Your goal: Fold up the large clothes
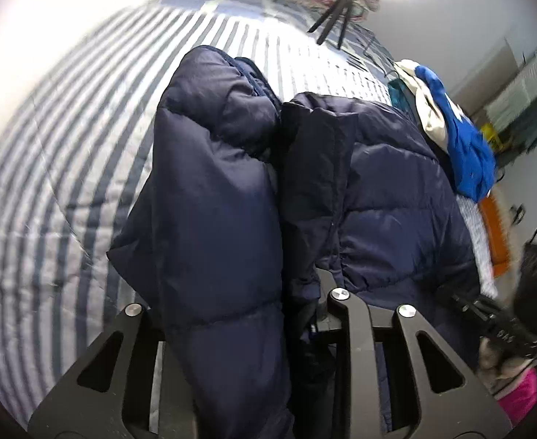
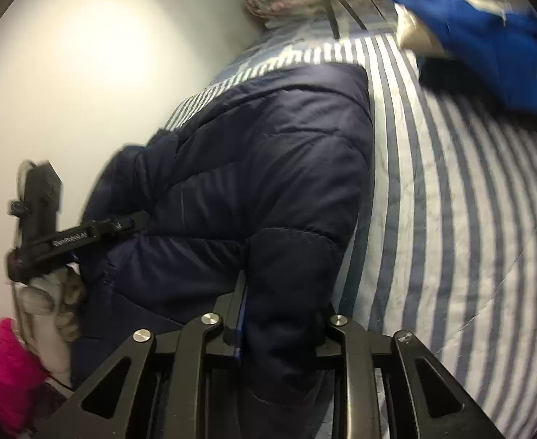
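A dark navy puffer jacket [image 1: 378, 190] hangs lifted over a blue-and-white striped bedspread [image 1: 67, 146]. My left gripper [image 1: 239, 314] is shut on a thick fold of the jacket that fills the space between its fingers. In the right wrist view the same jacket [image 2: 268, 168] hangs in front of the striped bedspread [image 2: 451, 219], and my right gripper [image 2: 279, 314] is shut on its edge. The left gripper also shows in the right wrist view [image 2: 85, 236] at the jacket's far side. The right gripper shows in the left wrist view [image 1: 495, 322] at the lower right.
A pile of clothes with a bright blue garment [image 1: 462, 146] [image 2: 488, 44] lies on the bed beside the jacket. A black tripod [image 1: 334, 18] stands at the head of the bed by patterned pillows. A white wall [image 2: 85, 73] borders the bed. Room furniture [image 1: 517, 117] is at right.
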Motion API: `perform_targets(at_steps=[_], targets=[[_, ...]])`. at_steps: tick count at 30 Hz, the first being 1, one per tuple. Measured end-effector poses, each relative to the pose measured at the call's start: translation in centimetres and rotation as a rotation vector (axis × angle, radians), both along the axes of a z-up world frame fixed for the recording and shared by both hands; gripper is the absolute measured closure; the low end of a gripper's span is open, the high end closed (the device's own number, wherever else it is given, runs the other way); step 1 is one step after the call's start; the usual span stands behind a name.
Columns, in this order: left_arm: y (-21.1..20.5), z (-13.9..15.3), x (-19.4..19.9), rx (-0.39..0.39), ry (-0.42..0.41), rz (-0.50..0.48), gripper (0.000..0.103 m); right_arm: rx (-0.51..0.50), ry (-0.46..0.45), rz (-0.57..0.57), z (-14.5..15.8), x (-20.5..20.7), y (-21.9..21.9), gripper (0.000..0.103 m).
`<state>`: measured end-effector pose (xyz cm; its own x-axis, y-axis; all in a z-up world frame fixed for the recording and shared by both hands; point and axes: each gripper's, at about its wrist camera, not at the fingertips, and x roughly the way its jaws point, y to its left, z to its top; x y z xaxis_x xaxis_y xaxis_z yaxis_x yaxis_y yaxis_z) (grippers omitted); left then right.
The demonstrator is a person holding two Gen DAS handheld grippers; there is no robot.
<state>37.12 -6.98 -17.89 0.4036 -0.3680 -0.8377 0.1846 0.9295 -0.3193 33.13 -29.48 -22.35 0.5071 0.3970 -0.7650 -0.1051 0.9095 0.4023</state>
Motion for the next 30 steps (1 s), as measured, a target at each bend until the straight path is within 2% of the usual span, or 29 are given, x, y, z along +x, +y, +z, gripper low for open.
perform_targets(at_steps=[3,8,19,24,30], targets=[[-1.3,1.5,-1.1,0.040,-0.059,-0.026,0.079,-0.072,-0.041,0.016,1.5,-0.5,0.8,0.084],[-3.0,3.8,-3.3,0.087,-0.155,-0.074,0.080,-0.132,-0.095,0.029,3.6,-1.7,0.9,0.085],[-4.0,8.2,-7.5,0.087,-0.285,-0.120,0.080,-0.200,-0.201,0.023,7.6,-5.2,0.0,0.086],[-4.9,9.2,-8.5,0.086,-0.317,-0.140,0.080,-0.219,-0.221,0.004,9.0,-6.3,-0.5,0.086],[-6.2,9.8,-8.6,0.067,-0.313,-0.167,0.081,-0.230,-0.228,-0.020,10.4,-7.2,-1.5,0.086]])
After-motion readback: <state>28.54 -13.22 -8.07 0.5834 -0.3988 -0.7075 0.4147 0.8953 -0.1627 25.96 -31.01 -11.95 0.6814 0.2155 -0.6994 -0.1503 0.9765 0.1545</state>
